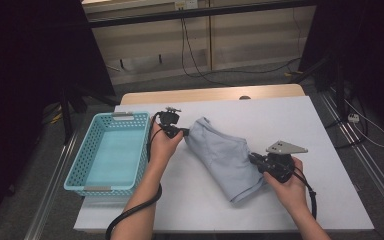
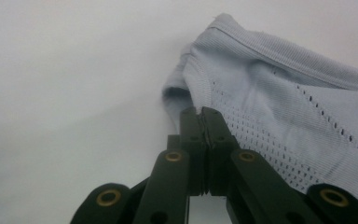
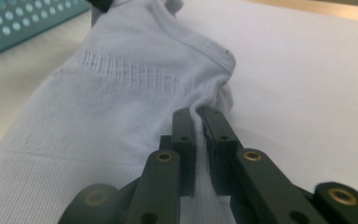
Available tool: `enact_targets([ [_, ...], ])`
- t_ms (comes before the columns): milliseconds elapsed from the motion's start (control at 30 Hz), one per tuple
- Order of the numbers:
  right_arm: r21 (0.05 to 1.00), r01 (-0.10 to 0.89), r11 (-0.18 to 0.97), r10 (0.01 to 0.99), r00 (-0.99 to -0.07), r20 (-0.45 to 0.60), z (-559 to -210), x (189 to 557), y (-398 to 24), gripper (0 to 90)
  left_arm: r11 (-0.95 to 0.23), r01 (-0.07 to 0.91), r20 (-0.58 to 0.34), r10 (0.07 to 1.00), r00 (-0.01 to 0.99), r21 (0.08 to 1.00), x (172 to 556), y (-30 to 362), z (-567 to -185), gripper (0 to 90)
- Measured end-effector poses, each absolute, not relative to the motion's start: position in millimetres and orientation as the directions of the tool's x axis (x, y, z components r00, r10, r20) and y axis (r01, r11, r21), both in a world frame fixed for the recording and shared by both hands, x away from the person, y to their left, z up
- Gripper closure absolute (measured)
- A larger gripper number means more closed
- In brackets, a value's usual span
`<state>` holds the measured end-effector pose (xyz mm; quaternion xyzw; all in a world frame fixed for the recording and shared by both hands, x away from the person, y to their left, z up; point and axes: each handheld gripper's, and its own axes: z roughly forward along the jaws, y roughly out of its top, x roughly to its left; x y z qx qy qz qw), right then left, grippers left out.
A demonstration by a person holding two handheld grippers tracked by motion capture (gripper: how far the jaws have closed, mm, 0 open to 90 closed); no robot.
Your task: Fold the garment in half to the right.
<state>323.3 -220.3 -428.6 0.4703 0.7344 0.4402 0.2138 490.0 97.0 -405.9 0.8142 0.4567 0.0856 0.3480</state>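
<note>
With both grippers' jaws clamped on the pale grey knitted garment, lift evenly toward the turquoise plastic basket.

Teal perforated basket at the white table's left edge

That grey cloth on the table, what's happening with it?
A person is working on a pale grey garment with a handheld gripper in each hand. The left gripper is clamped on the garment's edge at the end nearer the turquoise basket, and the right gripper is pinching a fold at the other side. The garment lies folded into a long shape on the white table. The basket beside it has nothing in it. It looks like folding or tidying, perhaps before the garment goes into the basket.
</note>
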Motion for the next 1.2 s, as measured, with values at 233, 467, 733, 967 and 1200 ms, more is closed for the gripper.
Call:
enact_targets([
  [233,0.806,0.576,0.136,0.882,-0.441,0.167,-443,328,-230,84.8,-0.330,0.692,-0.171,0.819,0.548,0.642,499,98,-410,88.9],
  [467,0.810,0.567,0.151,0.887,-0.439,0.143,-447,329,-230,84.8,-0.329,0.683,-0.165,0.817,0.552,0.652,502,96,-409,88.8],
  [733,0.814,0.551,0.186,0.881,-0.460,0.110,-446,330,-227,84.7,-0.310,0.722,-0.235,0.803,0.547,0.619,497,99,-413,86.9],
  [967,0.819,0.539,0.196,0.874,-0.475,0.103,-446,331,-228,82.2,-0.301,0.725,-0.264,0.789,0.554,0.619,485,98,-412,59.5],
  [1200,0.824,0.530,0.201,0.863,-0.493,0.106,-447,333,-228,84.4,-0.283,0.717,-0.269,0.790,0.551,0.638,469,103,-408,32.8],
])
